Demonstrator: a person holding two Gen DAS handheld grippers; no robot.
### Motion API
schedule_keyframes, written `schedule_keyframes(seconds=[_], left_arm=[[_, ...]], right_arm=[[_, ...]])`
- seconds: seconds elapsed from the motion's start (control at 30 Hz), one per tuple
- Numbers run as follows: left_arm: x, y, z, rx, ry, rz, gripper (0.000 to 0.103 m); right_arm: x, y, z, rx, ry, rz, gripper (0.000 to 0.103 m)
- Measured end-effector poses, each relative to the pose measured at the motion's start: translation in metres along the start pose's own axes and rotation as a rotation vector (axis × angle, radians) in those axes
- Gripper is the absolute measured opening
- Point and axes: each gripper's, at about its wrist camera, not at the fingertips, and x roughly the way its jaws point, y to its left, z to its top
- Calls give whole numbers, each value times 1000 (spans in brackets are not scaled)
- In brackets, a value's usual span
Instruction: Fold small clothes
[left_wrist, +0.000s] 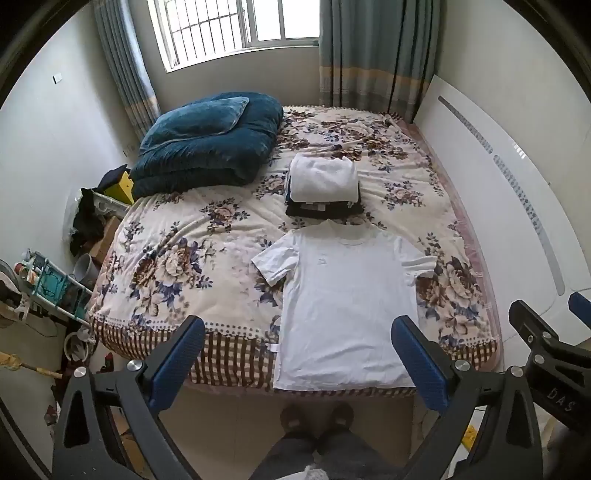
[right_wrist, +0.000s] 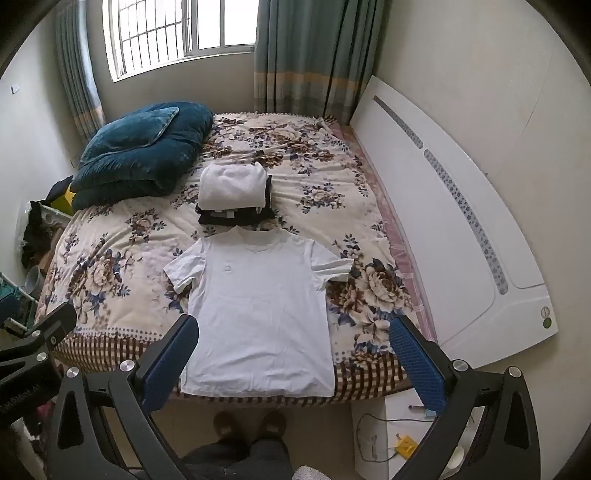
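Left gripper (left_wrist: 297, 350): jaws spread wide, holding nothing, blue ribbed pads facing each other. Held above the near edge of the bed, clear of the cloth.

Right gripper (right_wrist: 293, 349): jaws likewise wide apart and empty, at like height, beside the left one.

White T-shirt (left_wrist: 345, 302): short-sleeved, laid flat and face up on the bed, collar toward the window, hem at the near edge, just short of hanging over it. Both sleeves out; the right sleeve (right_wrist: 330, 264) shows a small crease, and a care tag sticks out at the left side seam near the hem. Handling, as judged: light, limp, thin knit; it will drape and wrinkle, not hold a shape, and should slide easily over the coverlet. Best taken by pinching an edge: a shoulder seam and the hem corner of one side together, so that side can be carried across the body.

Position to jaws: in the left wrist view the lower shirt lies toward the right pad; in the right wrist view, toward the left pad. Not touching either; below and ahead of both.

Stack of folded clothes (left_wrist: 323, 188): white on top, dark beneath, just beyond the collar.

Floral coverlet (left_wrist: 177, 254): the work surface.

Teal quilt (left_wrist: 207, 144): folded, far left corner.

White headboard (right_wrist: 454, 221): along the right side.
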Motion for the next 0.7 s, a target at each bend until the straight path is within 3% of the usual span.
schedule_keyframes(seconds=[0.7], left_arm=[[-2, -8, 12, -17, -13, -29, 103]], right_arm=[[-9, -5, 8, -3, -23, -4, 103]])
